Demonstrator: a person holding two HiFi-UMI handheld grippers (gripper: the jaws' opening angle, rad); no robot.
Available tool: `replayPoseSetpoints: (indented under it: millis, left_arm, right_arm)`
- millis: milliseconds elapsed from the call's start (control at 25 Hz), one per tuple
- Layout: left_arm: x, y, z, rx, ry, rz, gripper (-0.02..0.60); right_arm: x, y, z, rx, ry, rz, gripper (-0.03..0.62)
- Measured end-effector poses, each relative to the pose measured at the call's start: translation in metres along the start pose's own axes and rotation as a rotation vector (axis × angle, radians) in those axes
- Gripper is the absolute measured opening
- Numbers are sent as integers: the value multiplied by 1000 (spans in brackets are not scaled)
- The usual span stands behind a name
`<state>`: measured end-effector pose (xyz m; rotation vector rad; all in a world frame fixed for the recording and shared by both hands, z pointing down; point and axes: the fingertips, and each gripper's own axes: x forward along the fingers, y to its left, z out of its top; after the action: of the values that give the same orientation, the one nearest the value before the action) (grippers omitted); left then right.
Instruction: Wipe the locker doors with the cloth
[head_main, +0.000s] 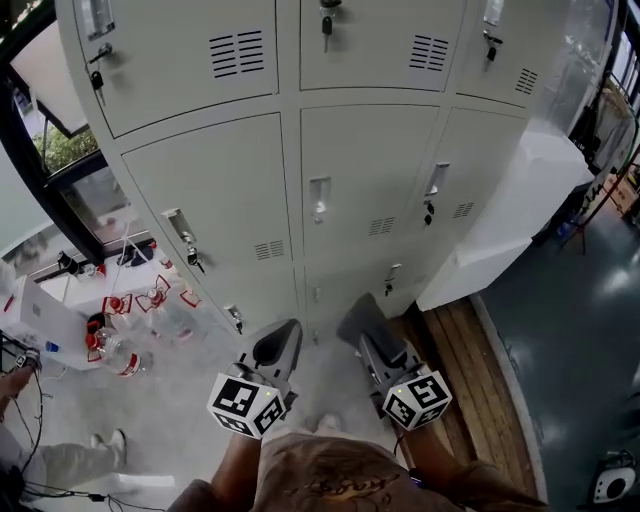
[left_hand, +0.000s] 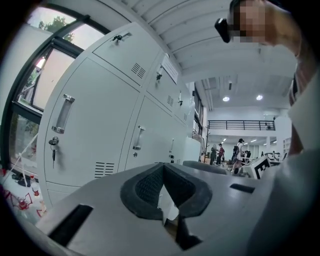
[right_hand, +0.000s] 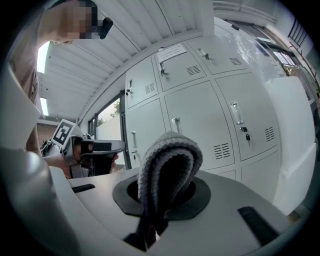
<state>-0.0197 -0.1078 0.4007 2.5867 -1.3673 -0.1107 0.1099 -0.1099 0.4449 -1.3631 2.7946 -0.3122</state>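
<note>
A bank of pale grey locker doors (head_main: 370, 190) with handles and hanging keys stands in front of me, also seen in the left gripper view (left_hand: 90, 130) and the right gripper view (right_hand: 200, 120). My right gripper (head_main: 365, 325) is shut on a folded grey knitted cloth (right_hand: 167, 160), which bulges up between its pads (right_hand: 200, 197). It is held low, short of the bottom row of doors. My left gripper (head_main: 277, 348) hangs beside it, shut, with nothing between its dark pads (left_hand: 142, 192). Neither gripper touches a door.
Plastic water bottles (head_main: 115, 350) and red-marked items lie on the floor at the left, near a window. A white cabinet (head_main: 520, 220) stands right of the lockers, above a wooden strip (head_main: 460, 370). Another person's shoes (head_main: 105, 440) show at lower left.
</note>
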Motion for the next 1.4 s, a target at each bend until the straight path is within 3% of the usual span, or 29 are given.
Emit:
replayPoseSetpoints:
  millis: [360, 600, 960, 1400]
  left_arm:
    - [4, 12, 7, 6, 3, 1, 2]
    - [8, 16, 18, 19, -2, -34, 2]
    - [12, 23, 25, 48, -13, -74, 2]
    - [16, 21, 26, 53, -9, -106, 2]
  right_arm:
    - [22, 3, 5, -7, -11, 24, 35]
    - [39, 4, 34, -53, -61, 22, 35]
    - [66, -5, 107, -147, -181, 51, 35]
    - [93, -4, 245, -454, -335, 56, 35]
